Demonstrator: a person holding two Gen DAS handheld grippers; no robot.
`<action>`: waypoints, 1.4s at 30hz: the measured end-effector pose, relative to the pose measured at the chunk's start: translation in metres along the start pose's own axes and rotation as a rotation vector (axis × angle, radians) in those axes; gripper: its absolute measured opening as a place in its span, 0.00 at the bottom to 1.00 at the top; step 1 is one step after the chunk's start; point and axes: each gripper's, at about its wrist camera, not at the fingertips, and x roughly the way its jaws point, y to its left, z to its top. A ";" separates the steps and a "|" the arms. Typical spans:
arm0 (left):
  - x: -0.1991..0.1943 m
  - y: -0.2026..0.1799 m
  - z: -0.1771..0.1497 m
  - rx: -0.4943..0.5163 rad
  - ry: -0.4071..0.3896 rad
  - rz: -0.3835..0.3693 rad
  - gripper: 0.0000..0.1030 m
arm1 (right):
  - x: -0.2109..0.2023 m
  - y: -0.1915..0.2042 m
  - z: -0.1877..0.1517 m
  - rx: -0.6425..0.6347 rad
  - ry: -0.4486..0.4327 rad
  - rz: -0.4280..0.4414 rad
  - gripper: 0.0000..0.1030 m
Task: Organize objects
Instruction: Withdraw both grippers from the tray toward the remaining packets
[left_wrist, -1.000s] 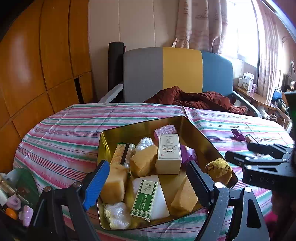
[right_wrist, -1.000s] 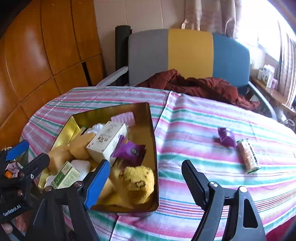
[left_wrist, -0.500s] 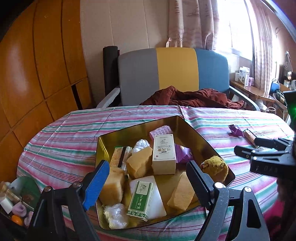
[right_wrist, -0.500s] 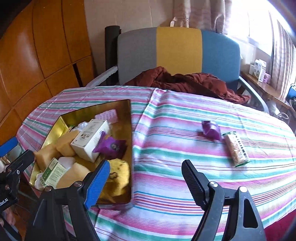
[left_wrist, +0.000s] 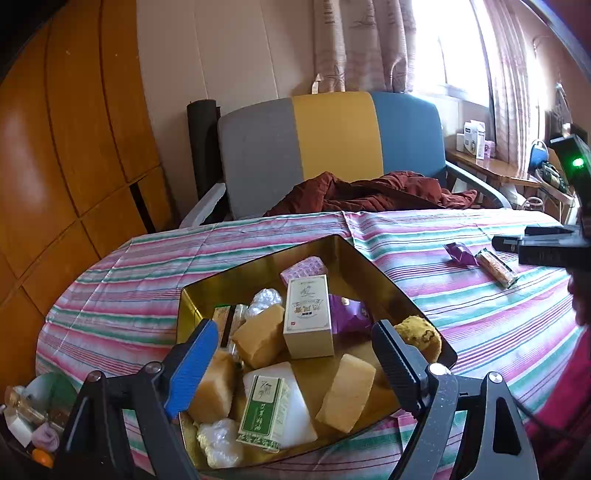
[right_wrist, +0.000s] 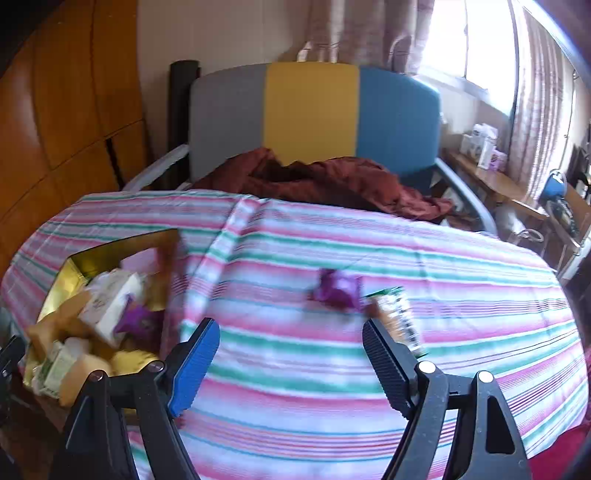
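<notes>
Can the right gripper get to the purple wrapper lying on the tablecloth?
Probably yes. The right gripper is open and empty, and only bare striped tablecloth lies between it and the purple wrapper. The snack bar sits close beside it, though.

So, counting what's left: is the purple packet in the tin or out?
Out: one purple packet lies on the tablecloth, outside the tin.

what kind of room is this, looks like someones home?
Most likely a home living or dining room: a table under a striped tablecloth, an armchair with a rumpled reddish cloth on it, and a curtained window.
</notes>
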 end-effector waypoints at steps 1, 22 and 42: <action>0.000 -0.003 0.001 0.007 -0.001 -0.002 0.83 | 0.000 -0.006 0.003 0.003 -0.003 -0.010 0.79; 0.024 -0.061 0.032 0.145 0.014 -0.060 0.83 | 0.083 -0.128 0.004 0.210 0.130 -0.090 0.79; 0.130 -0.186 0.092 0.097 0.225 -0.347 0.78 | 0.101 -0.178 -0.013 0.430 0.290 -0.127 0.79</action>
